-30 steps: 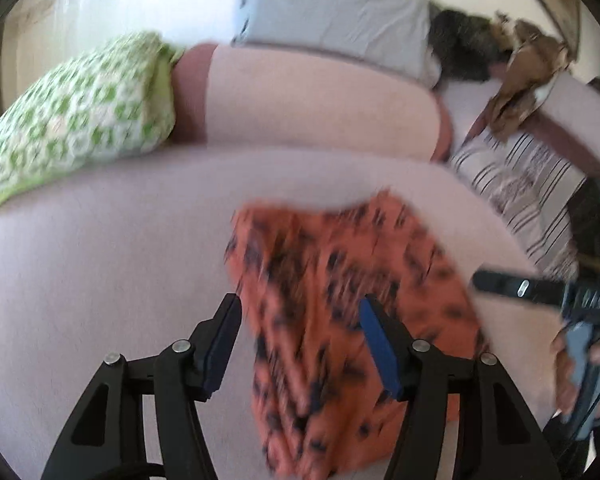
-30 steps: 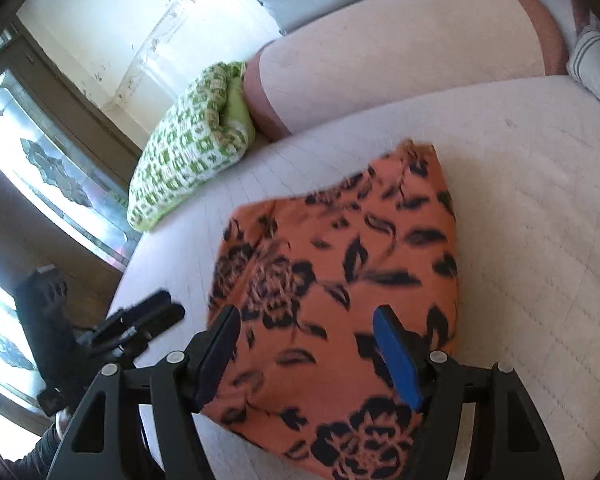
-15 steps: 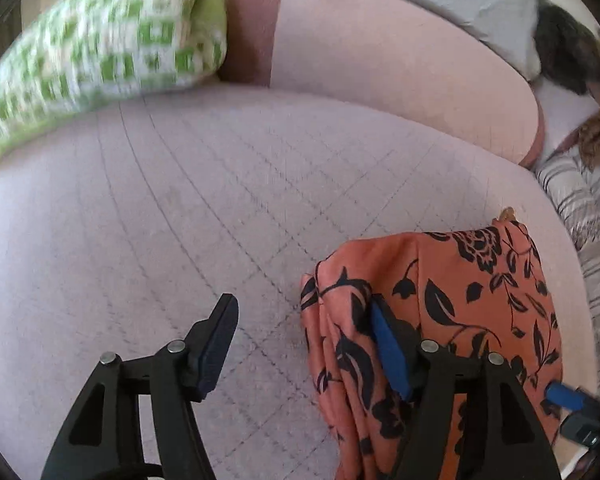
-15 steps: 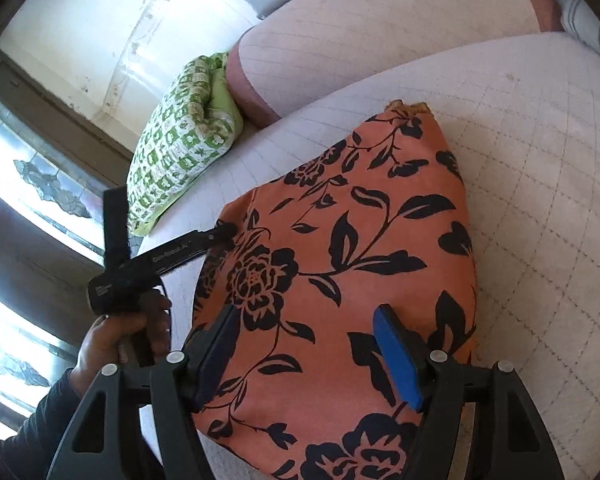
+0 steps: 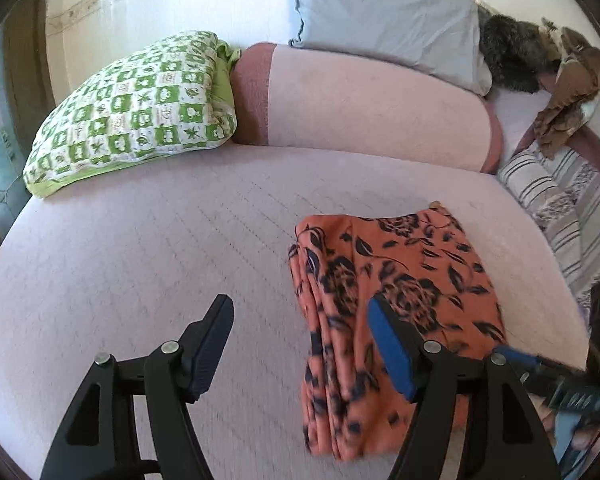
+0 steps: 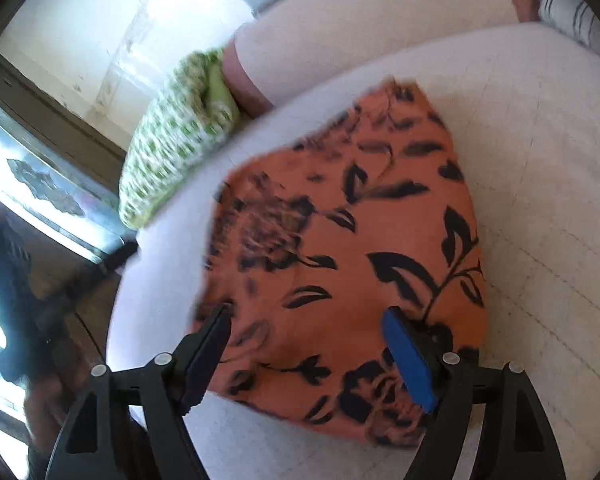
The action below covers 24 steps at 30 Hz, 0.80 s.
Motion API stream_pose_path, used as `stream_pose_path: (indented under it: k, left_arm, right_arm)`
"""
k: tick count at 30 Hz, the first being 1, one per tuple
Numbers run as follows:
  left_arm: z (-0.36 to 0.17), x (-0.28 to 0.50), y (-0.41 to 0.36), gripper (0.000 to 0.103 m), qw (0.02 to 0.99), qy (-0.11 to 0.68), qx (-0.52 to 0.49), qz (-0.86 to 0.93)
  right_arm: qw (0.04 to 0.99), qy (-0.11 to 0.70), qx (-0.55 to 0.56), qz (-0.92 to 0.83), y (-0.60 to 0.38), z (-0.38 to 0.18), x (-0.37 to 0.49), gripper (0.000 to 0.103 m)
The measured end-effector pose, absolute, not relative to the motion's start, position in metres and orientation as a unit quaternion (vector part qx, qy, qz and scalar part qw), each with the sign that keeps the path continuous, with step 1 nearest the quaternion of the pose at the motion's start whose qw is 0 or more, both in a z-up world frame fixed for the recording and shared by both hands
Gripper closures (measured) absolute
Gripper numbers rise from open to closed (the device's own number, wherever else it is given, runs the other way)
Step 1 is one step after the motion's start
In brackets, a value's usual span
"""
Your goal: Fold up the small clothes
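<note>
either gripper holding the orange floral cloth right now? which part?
Nothing is held. The left gripper and right gripper both stand open, their jaws having just been opening. The folded orange floral cloth lies free on the bed.

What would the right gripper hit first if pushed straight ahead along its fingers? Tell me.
Most likely the orange floral garment. The right gripper points down at it with fingers spread and nothing between them, the folded cloth lying straight ahead on the pale bed cover. Depth is unclear.
</note>
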<state>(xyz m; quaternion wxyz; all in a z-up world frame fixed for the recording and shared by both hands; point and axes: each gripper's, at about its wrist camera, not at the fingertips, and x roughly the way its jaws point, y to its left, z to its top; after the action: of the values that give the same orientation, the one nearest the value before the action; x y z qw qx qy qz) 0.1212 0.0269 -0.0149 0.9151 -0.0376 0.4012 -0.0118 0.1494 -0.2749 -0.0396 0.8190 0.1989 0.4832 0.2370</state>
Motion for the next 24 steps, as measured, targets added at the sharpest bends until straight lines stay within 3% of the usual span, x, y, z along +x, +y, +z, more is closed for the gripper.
stream_pose_path:
  k: [4, 6, 10, 12, 17, 21, 24]
  left_arm:
    - [-0.006, 0.093, 0.027, 0.029, 0.918, 0.395, -0.037, -0.007]
    - [-0.002, 0.076, 0.025, 0.022, 0.921, 0.387, -0.036, -0.004]
    - [-0.001, 0.043, 0.020, 0.019, 0.923, 0.382, -0.042, -0.006]
    - [-0.005, 0.029, 0.016, 0.019, 0.920, 0.391, -0.035, -0.011]
    - [-0.016, -0.003, 0.011, 0.016, 0.911, 0.411, -0.034, -0.015]
    - [-0.013, -0.021, 0.008, 0.006, 0.910, 0.410, -0.050, -0.028]
    - [0.000, -0.028, 0.001, 0.004, 0.917, 0.397, -0.043, -0.024]
  right_arm:
    - [0.857, 0.428, 0.161, 0.238, -0.276, 0.000, 0.116, 0.022]
    - [0.865, 0.424, 0.152, 0.223, -0.280, 0.001, 0.098, 0.021]
    - [0.869, 0.457, 0.085, 0.170, -0.275, -0.012, 0.054, 0.012]
    - [0.866, 0.474, 0.053, 0.152, -0.274, -0.023, 0.040, 0.001]
    - [0.866, 0.485, 0.011, 0.122, -0.281, -0.030, 0.013, 0.000]
    - [0.872, 0.480, -0.019, 0.095, -0.278, -0.013, 0.006, 0.000]
    - [0.882, 0.460, -0.034, 0.098, -0.273, 0.004, 0.002, 0.000]
